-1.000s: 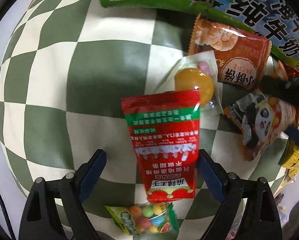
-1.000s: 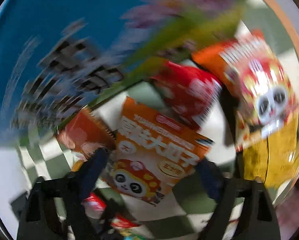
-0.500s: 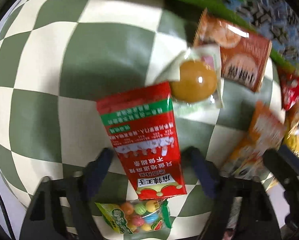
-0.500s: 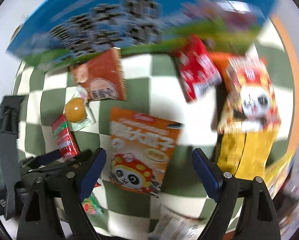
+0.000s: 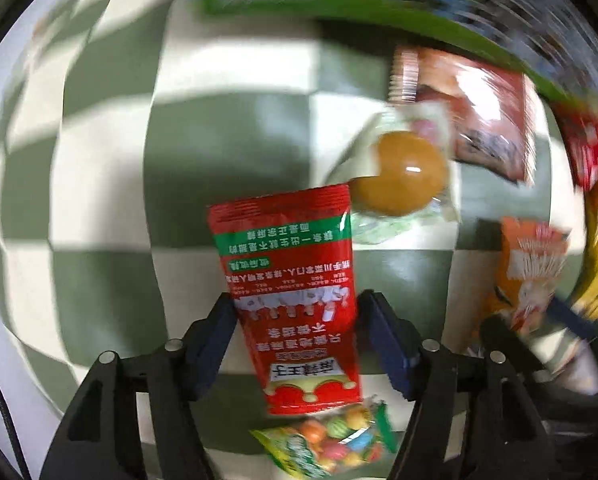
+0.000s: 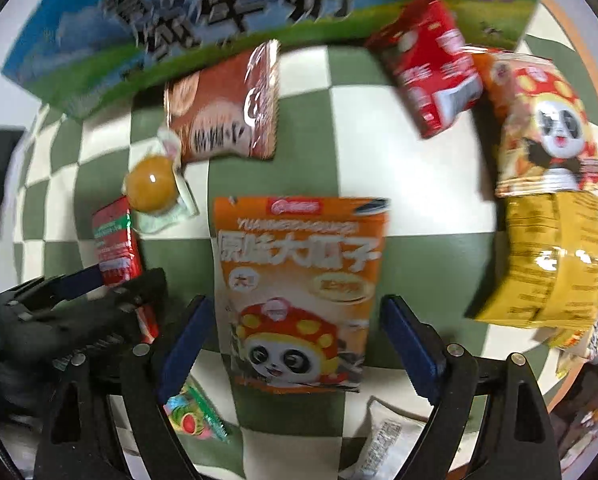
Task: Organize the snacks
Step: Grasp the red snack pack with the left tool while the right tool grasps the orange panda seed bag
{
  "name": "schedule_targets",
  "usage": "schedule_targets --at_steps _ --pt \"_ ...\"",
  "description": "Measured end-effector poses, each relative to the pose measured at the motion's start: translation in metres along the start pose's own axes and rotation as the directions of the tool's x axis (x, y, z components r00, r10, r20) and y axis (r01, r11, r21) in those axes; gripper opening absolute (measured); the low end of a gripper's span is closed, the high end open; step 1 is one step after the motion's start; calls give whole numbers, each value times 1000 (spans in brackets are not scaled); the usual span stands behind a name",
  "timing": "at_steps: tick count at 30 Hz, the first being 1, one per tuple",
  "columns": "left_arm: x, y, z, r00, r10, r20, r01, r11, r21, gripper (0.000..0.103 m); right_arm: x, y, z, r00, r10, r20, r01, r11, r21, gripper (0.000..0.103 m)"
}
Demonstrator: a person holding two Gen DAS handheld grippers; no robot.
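Observation:
In the left wrist view my left gripper (image 5: 297, 328) has its jaws close on both sides of a red and green sachet (image 5: 291, 280) lying on the checked cloth; whether they grip it I cannot tell. In the right wrist view my right gripper (image 6: 295, 336) is open around an orange panda seed packet (image 6: 299, 280), with gaps on both sides. The red sachet (image 6: 115, 244) and the left gripper (image 6: 95, 280) show at the left there.
A round orange jelly pack (image 5: 399, 176), a brown snack packet (image 5: 471, 112) and a candy bag (image 5: 331, 444) lie near the left gripper. A blue and green milk box (image 6: 219, 12) stands at the back. Red (image 6: 431, 64), panda (image 6: 547, 120) and yellow (image 6: 551, 256) packets lie right.
My left jaws have narrowed from wide open to close against the red sachet. The right gripper has swung down over the orange panda packet, which stays on the cloth.

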State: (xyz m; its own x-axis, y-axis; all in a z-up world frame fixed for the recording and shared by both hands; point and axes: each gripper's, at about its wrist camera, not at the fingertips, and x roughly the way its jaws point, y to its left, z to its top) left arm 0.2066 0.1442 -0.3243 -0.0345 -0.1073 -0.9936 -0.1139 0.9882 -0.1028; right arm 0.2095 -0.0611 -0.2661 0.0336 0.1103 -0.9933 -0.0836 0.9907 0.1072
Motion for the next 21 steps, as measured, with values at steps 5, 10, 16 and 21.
schedule_targets --at_steps 5,10,16,21 --pt "5 30 -7 996 -74 -48 66 985 -157 65 4 21 -13 996 -53 66 58 995 -81 70" --pt "15 33 -29 997 -18 -80 9 994 -111 66 -1 21 -22 998 -16 66 22 996 -85 70" --pt "14 13 -37 999 18 -33 -21 996 -88 57 -9 -14 -16 999 12 30 -11 999 -36 72" --pt "3 -18 -45 999 48 9 -47 998 -39 44 -4 -17 -12 998 -4 55 6 999 -43 66"
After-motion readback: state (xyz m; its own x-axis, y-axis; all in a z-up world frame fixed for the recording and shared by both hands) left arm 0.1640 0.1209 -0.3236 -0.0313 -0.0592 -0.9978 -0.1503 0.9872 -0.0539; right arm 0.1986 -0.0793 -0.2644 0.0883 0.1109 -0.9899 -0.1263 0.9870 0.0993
